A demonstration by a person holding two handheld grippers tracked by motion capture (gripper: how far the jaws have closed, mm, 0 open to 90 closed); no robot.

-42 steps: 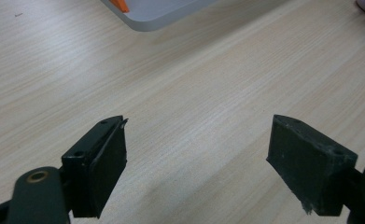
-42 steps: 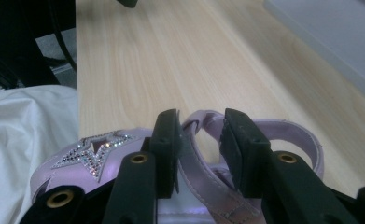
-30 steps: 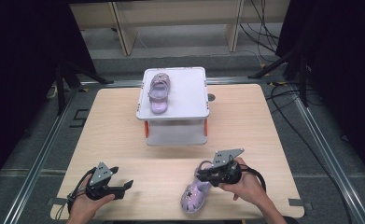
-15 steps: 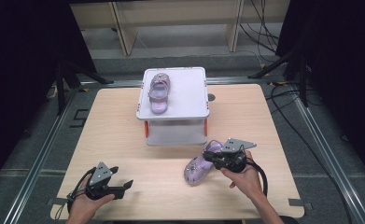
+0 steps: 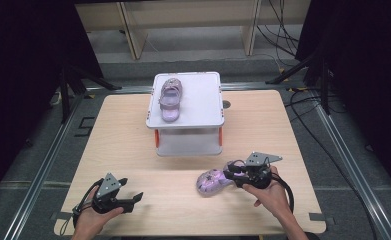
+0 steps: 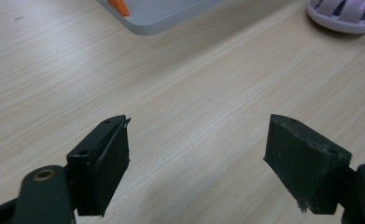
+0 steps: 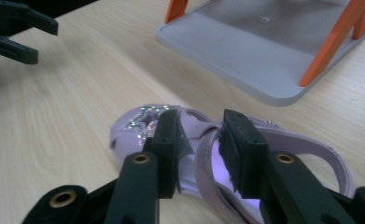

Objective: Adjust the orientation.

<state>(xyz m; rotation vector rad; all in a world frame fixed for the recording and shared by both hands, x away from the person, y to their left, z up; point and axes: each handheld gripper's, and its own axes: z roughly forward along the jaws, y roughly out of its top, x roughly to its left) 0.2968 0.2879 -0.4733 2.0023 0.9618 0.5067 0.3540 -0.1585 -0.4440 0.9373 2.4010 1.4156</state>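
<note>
A lilac sandal with a glittery star lies on the wooden table in front of the white stand. My right gripper is at its heel end. Its jaws have just been opening and now straddle the sandal's strap with a gap on the left side. The matching sandal sits on the stand's top. My left gripper hovers open and empty near the front left of the table. In the left gripper view the sandal's toe shows at the far right.
The stand has orange legs and a grey lower shelf just beyond the sandal. Black cables trail over the floor at the right. Bare tabletop lies between the two grippers and left of the stand.
The right gripper carried the sandal away from the table's front edge toward the stand and shifted right; the sandal now rests on the table. The left gripper has stayed put.
</note>
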